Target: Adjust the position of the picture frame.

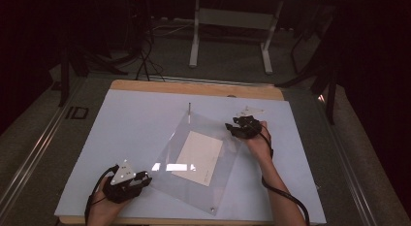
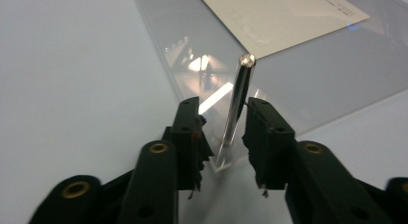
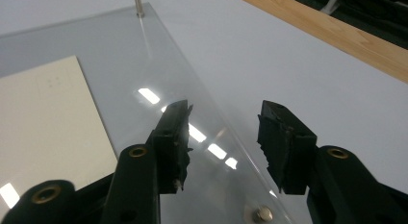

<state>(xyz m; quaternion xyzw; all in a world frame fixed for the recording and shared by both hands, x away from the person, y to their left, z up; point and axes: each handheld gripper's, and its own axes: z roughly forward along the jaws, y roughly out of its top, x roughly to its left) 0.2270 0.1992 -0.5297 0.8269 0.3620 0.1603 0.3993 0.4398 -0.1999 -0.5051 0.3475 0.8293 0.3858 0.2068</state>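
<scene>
**Fitting the pins at the corners of a clear sheet: two up, two to go**

Standing on the white table top (image 1: pixel 121 138) is a clear plastic sheet (image 1: pixel 228 163), turned diamond-wise, with a cream card (image 1: pixel 197 157) lying under or inside it. The job in hand looks like setting metal pins at the sheet's corners.

The left gripper (image 2: pixel 223 137) is at the sheet's near-left corner, its jaws partly open with an upright metal pin (image 2: pixel 238 101) between them. The pads stand just beside the pin on either side, and a gap shows at each; they do not yet press on it. The pin's foot sits at the very corner of the sheet.

The right gripper (image 3: pixel 223 142) hovers over the right edge of the sheet with its jaws fairly wide and nothing in them. Just below it a small round fastener (image 3: pixel 262 213) sits flat in the corner. A second pin (image 3: pixel 138 4) stands at the far corner.

By my reading, the far and left corners carry pins, while the right and near corners show flat studs alone. The near corner stud (image 1: pixel 211 209) is untouched. Whether the pins are going on or coming off I cannot tell.
</scene>
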